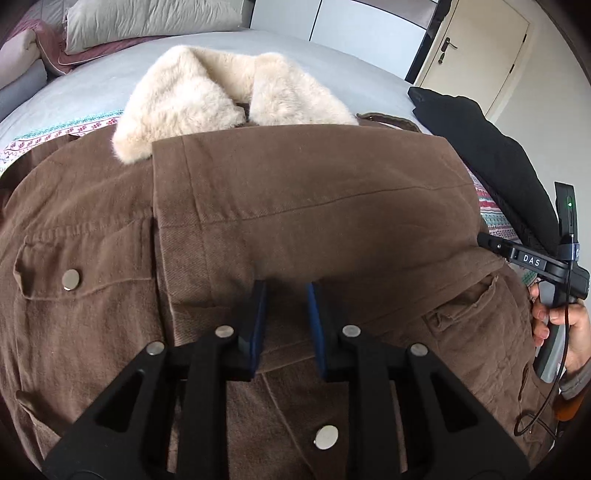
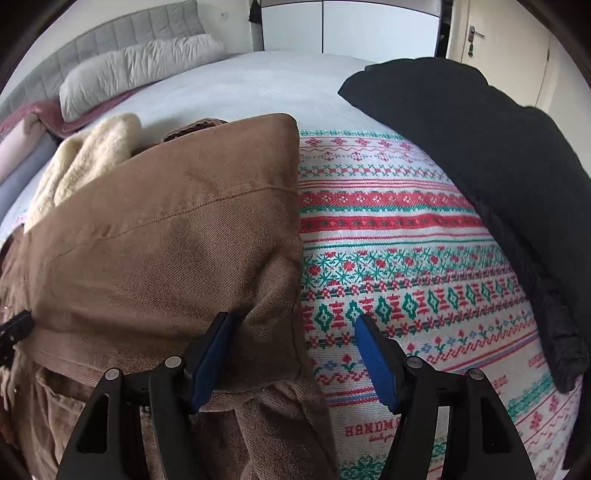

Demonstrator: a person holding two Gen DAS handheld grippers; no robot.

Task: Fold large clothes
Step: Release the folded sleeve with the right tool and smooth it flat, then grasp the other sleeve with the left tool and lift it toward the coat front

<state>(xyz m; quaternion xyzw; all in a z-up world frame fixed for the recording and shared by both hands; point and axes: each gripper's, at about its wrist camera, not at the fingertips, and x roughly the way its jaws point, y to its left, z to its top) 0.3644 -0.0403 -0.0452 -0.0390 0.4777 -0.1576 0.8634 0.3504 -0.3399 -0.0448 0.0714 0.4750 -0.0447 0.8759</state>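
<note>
I am working on the brown jacket, which is lying front-up on the patterned blanket on the bed, its cream fur collar pointing toward the pillows. One sleeve is lying folded across the chest. My left gripper is sitting with its pads a little apart over the sleeve's lower edge; I cannot tell whether they are pinching cloth. My right gripper is spreading wide around the bunched fold at the jacket's edge.

The thick twill is looking springy, so I am worrying the sleeve may be sliding back, or the right pads may be catching the blanket too. The black garment is crowding the right side.

I am reading "DAS" on the right gripper's body and "HANDMA…" woven into the blanket.
</note>
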